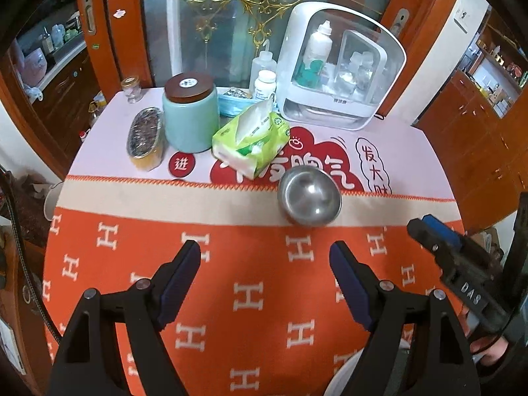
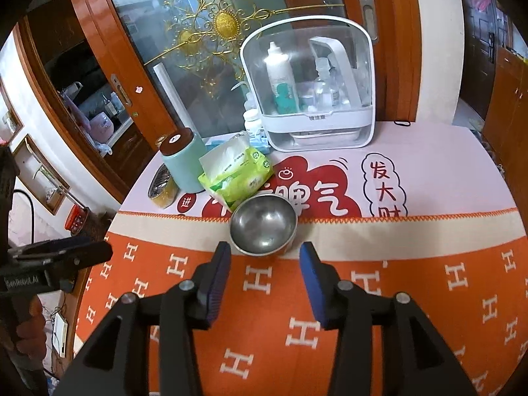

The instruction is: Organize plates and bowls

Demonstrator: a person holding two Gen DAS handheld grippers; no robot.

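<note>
A small steel bowl [image 1: 309, 197] stands upright and empty on the orange tablecloth [image 1: 231, 264]; it also shows in the right wrist view [image 2: 263, 225]. My left gripper [image 1: 265, 257] is open and empty, above the cloth, well short and left of the bowl. My right gripper [image 2: 263, 260] is open and empty, its blue-padded fingertips just in front of the bowl, one on each side of its near rim, not touching. The right gripper also shows at the right edge of the left wrist view [image 1: 429, 231]. No plates are in view.
Behind the bowl lie a green tissue pack [image 2: 236, 175], a teal jar with a brown lid [image 2: 183, 161], a foil tray [image 1: 145, 135] and a white cabinet with bottles [image 2: 312, 89]. A glass door with gold ornament [image 2: 211, 33] stands behind the table.
</note>
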